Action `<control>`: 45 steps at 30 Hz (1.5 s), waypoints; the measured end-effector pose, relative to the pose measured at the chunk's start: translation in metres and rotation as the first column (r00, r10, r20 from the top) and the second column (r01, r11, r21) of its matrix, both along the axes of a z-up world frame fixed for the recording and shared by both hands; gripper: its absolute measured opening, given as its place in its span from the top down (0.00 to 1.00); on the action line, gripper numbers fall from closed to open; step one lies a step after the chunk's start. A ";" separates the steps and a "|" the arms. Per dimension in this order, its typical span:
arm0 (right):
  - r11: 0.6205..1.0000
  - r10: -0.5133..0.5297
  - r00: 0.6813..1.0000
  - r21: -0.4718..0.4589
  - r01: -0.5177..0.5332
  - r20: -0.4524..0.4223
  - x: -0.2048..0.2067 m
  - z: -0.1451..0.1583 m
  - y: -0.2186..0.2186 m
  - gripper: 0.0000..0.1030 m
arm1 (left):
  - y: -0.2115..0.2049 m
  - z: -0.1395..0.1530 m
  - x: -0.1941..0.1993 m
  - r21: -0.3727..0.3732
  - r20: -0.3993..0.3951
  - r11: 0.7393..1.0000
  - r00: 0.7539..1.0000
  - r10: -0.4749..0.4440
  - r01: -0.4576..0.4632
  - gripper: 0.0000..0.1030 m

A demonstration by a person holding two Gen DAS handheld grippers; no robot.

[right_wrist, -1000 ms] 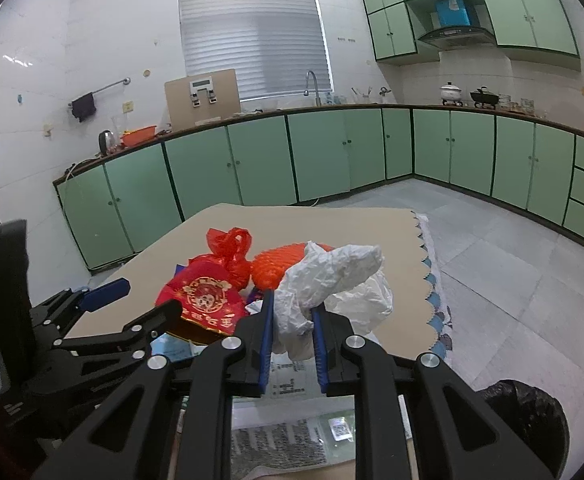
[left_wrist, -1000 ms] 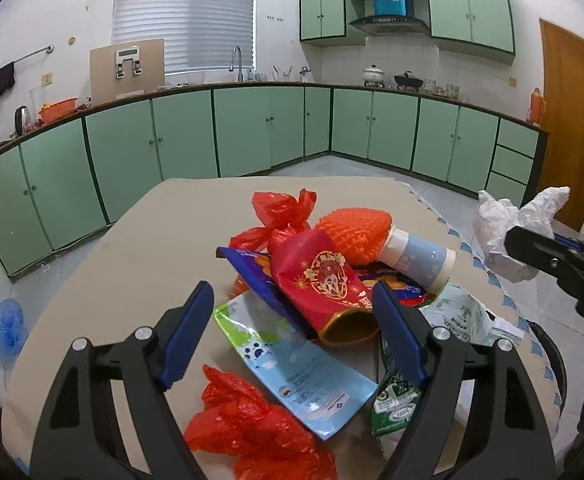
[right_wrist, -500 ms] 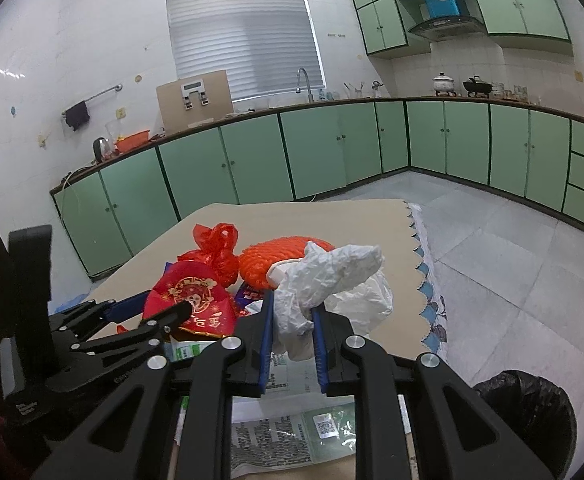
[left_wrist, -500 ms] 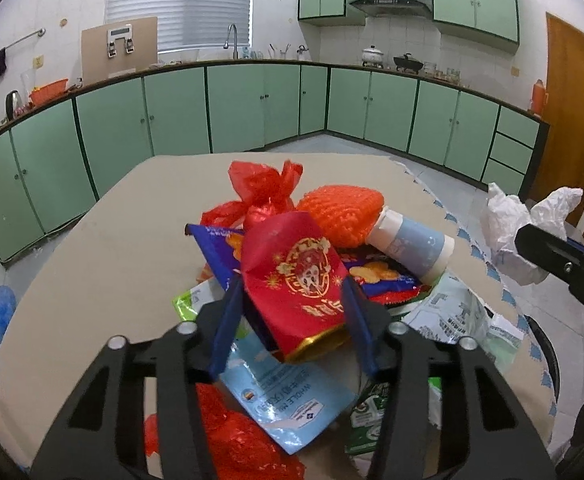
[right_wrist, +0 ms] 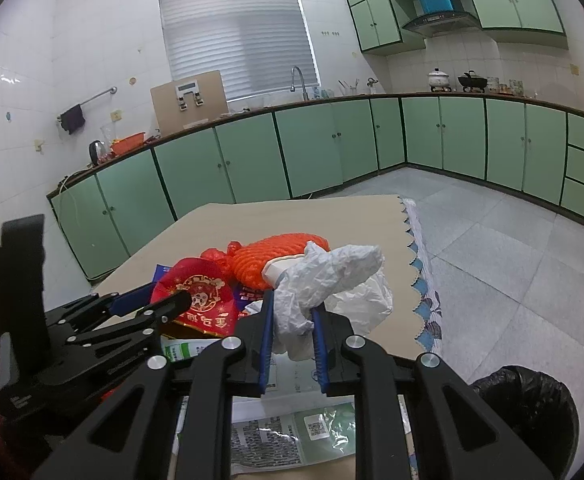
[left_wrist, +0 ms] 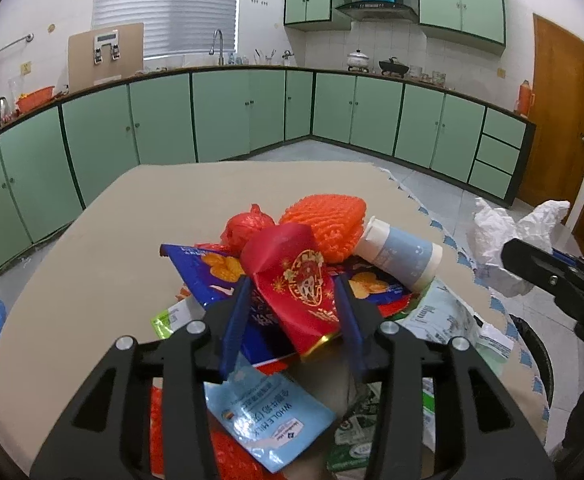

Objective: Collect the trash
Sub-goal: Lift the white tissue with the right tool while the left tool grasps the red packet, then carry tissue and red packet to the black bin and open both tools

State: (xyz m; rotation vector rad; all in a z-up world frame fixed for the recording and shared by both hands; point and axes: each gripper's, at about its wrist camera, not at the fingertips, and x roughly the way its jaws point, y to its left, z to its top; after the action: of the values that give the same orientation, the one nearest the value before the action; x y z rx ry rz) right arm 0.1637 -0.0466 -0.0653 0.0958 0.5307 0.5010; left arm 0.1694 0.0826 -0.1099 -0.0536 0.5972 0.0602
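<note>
My left gripper is shut on a red and gold snack bag and holds it over the trash pile on the beige table. The same bag shows in the right wrist view. My right gripper is shut on a crumpled white plastic bag, held above the table's right side; it also shows in the left wrist view. The pile holds an orange net, a red plastic bag, a white-blue cup, a blue chip bag and a light blue milk pouch.
A black-lined trash bin stands on the floor by the table's right edge. Printed wrappers lie at the table's front. Green cabinets line the far walls. A wooden door is at the right.
My left gripper closed from wide open onto the red and gold bag and lifted it a little. My right gripper kept its hold on the white bag and barely moved.
</note>
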 end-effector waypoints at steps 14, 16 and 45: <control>1.000 -0.001 1.000 0.009 0.000 0.020 -0.004 0.006 -0.001 0.83 | 0.006 0.017 -0.014 -0.012 0.082 1.000 0.997 0.007 -0.006 0.91; 1.000 -0.005 0.999 0.012 0.004 0.037 -0.006 0.012 -0.003 0.83 | 0.006 0.026 -0.020 -0.008 0.110 1.000 0.994 0.011 -0.010 0.92; 0.938 -0.345 0.935 0.031 0.344 0.084 -0.077 0.032 -0.169 0.83 | -0.170 0.055 -0.026 -0.063 0.219 0.928 0.913 -0.345 0.366 0.94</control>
State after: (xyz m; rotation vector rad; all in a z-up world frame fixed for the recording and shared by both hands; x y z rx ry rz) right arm 0.0870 -0.2157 -0.0337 0.1780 0.4117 0.1644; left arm 0.1433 -0.0873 -0.0551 -0.0496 0.3954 -0.3293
